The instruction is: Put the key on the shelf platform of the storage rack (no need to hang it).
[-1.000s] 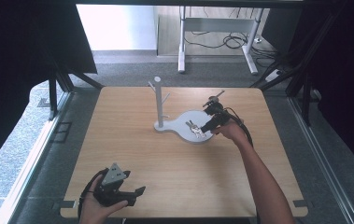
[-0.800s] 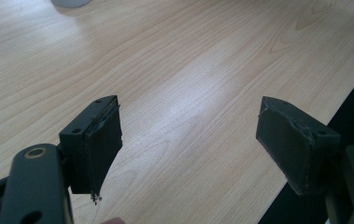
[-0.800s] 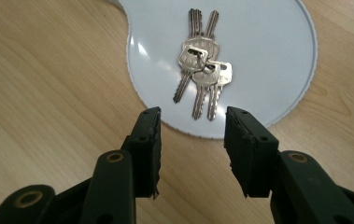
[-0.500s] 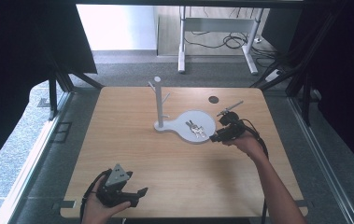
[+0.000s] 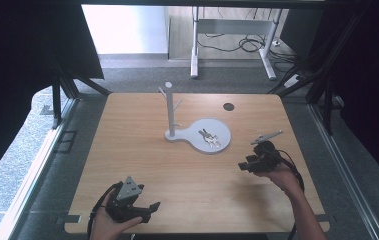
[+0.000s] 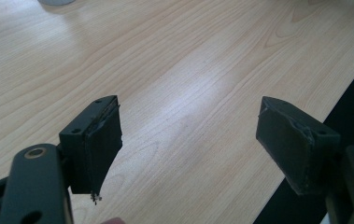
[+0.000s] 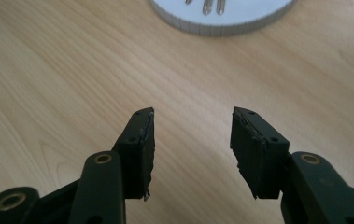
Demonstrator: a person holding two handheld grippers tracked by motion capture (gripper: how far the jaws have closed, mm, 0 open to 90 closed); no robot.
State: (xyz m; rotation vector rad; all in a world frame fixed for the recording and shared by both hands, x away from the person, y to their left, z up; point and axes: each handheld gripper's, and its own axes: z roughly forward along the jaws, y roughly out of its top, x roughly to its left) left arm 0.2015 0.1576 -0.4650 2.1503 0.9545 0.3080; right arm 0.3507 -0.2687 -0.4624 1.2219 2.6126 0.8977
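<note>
Ahead of the right gripper (image 7: 191, 140), whose jaws are spread apart and empty, keys (image 5: 209, 138) are seen lying on a white stand (image 5: 212, 145). Bare wooden surface (image 6: 188, 70) is framed between the left gripper's (image 6: 188, 140) wide-spread jaws.

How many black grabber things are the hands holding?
2. The left gripper is near the table's front edge at the left, jaws open and empty. The right gripper is over the table's right side, a little way from the white stand with keys on it, also open.
</note>
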